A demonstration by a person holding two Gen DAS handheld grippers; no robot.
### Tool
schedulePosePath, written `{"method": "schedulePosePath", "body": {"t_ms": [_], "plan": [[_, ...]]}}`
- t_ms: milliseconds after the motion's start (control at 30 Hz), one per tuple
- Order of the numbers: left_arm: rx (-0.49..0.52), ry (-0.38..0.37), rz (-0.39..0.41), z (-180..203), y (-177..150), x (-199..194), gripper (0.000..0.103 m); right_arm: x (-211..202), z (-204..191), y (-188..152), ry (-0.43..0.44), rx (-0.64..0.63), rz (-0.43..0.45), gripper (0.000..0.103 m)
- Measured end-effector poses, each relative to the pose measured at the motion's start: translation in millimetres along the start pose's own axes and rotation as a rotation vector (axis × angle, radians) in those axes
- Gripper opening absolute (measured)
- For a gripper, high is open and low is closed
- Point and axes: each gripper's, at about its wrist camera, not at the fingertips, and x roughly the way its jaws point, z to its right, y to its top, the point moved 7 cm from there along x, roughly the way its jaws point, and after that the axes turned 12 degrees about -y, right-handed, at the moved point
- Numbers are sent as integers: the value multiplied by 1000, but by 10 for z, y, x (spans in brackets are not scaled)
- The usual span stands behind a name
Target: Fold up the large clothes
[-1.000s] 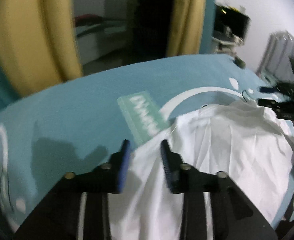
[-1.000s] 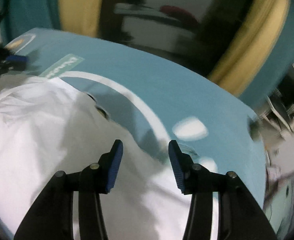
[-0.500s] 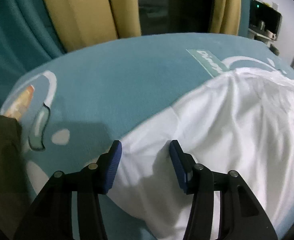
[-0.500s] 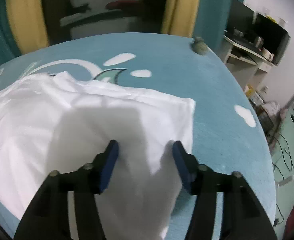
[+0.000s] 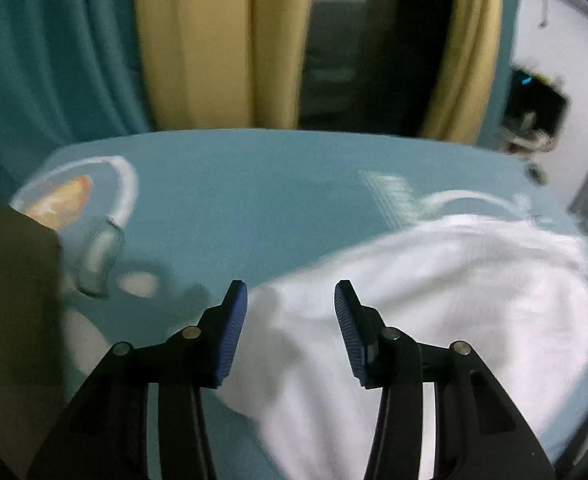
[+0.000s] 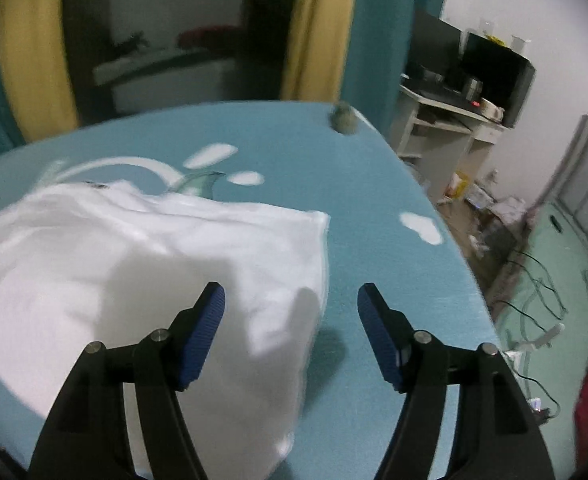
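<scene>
The white garment (image 6: 141, 264) was spread on the teal surface (image 6: 374, 272). The left gripper (image 5: 289, 300), closing but gripping nothing, was held over one edge; the right gripper (image 6: 291, 300), spread and opening, over another.

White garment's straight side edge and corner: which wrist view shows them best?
The right wrist view: the white garment shows its straight edge and far corner sharp against the teal sheet. The left wrist view shows the garment motion-blurred, with only a soft, rounded outline and no clear corner.
</scene>
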Motion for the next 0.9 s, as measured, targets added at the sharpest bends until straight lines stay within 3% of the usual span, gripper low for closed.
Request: {"method": "schedulePosePath", "body": {"t_ms": [167,300,367,567,900], "plan": [[-6,-115,-47,477,-402,-67,48,-45,-425,-138,158,7,-26,69],[-16,-148,-109,680,-742,-24,48,2,-613,-346,184,-11,-71,70],[-9,-130,-149,706,-928,24,48,37,-653,-455,167,-31,-93,73],[88,-35,-136,709,-1108,-85,48,-47,-606,-694,107,-48,-81,83],[128,-11,-130,619,-1150,-203,48,-169,-451,-852,81,-19,-82,88]]}}
